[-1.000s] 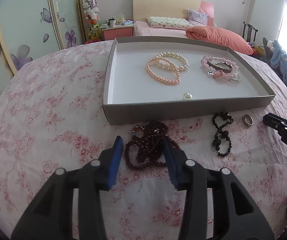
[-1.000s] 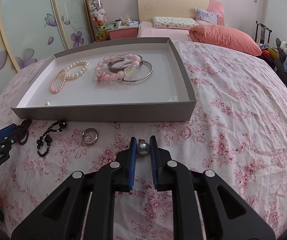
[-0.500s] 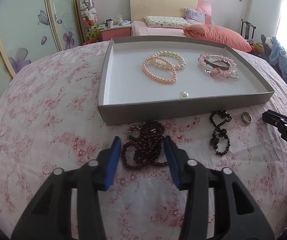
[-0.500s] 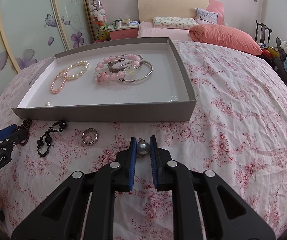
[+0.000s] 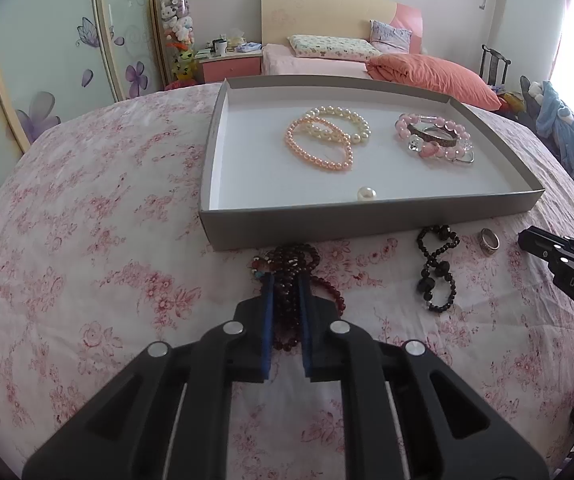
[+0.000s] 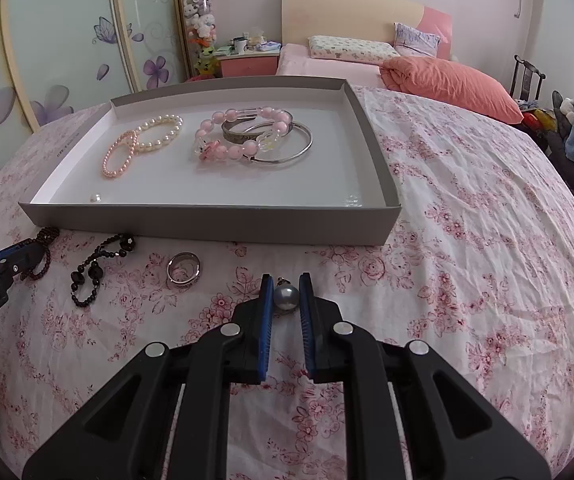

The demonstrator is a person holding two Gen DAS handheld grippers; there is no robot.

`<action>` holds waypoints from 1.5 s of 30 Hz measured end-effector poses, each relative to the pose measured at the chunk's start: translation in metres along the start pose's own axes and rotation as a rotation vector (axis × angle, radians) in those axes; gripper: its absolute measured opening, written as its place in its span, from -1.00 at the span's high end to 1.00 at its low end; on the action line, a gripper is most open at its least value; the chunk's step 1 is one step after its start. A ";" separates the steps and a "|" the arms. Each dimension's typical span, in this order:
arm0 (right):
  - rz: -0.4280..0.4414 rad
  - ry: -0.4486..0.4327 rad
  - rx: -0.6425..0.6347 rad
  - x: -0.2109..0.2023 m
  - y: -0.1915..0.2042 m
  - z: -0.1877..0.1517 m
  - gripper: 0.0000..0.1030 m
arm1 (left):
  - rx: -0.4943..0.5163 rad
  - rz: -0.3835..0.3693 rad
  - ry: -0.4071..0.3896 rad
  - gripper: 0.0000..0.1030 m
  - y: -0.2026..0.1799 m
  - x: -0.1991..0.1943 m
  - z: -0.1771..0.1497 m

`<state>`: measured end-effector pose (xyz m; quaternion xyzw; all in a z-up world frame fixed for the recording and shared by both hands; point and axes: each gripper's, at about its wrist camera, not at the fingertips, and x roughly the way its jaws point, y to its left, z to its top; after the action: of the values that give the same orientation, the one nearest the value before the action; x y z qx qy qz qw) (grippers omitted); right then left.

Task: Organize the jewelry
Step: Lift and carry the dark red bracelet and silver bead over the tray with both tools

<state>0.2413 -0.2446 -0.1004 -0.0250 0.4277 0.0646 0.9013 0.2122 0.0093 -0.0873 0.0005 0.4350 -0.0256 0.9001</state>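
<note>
Left wrist view shows the left claw (image 5: 285,300) narrowed onto the dark red bead strand (image 5: 293,268), its blue pads pinching several loops while the rest of the strand spills ahead of the tips and to their right on the floral tablecloth (image 5: 87,240). Straight ahead of this claw, just beyond the beads, stands the near wall of the grey tray (image 5: 367,220), which already holds the pearl bracelets (image 5: 327,136), the pink bead bracelet (image 5: 433,136) and a loose pearl (image 5: 366,193).

To do this lift well, I would raise the claw straight up until the hanging loops clear the tray wall, since a low, forward drag would likely catch them on the rim. Only part of the strand is pinched, so slow travel should keep the loose loops from swinging or slipping out.

Right wrist view has the right claw (image 6: 286,298) closed narrowly on a grey pearl pendant (image 6: 285,297), low over the cloth. Left of it lie the silver ring (image 6: 183,267) and the black bead bracelet (image 6: 95,268), both outside the tray. Keeping the two claws well apart during the carry should avoid a tangle.
</note>
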 end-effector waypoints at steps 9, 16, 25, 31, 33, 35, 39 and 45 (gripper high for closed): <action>0.009 -0.048 0.020 -0.020 -0.004 -0.001 0.73 | -0.061 -0.030 -0.007 0.80 0.008 -0.010 -0.003; 0.040 -0.135 0.017 -0.046 0.004 0.008 0.73 | -0.065 -0.046 -0.072 0.82 0.003 -0.032 -0.001; 0.076 -0.284 0.014 -0.084 0.014 0.014 0.73 | -0.010 -0.036 -0.255 0.82 -0.017 -0.082 0.005; 0.094 -0.405 0.016 -0.105 0.019 0.014 0.73 | 0.031 -0.008 -0.373 0.82 -0.033 -0.110 0.009; 0.101 -0.439 0.022 -0.110 0.018 0.015 0.73 | 0.039 -0.005 -0.396 0.82 -0.036 -0.115 0.011; 0.106 -0.473 0.034 -0.115 0.017 0.015 0.73 | 0.042 -0.005 -0.413 0.82 -0.038 -0.119 0.013; 0.114 -0.507 0.042 -0.121 0.015 0.014 0.73 | 0.046 -0.005 -0.437 0.82 -0.042 -0.124 0.016; 0.120 -0.509 0.032 -0.120 0.017 0.016 0.73 | 0.054 -0.007 -0.441 0.82 -0.045 -0.123 0.020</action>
<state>0.1766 -0.2378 0.0026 0.0316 0.1886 0.1155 0.9747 0.1492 -0.0310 0.0221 0.0173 0.2268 -0.0400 0.9730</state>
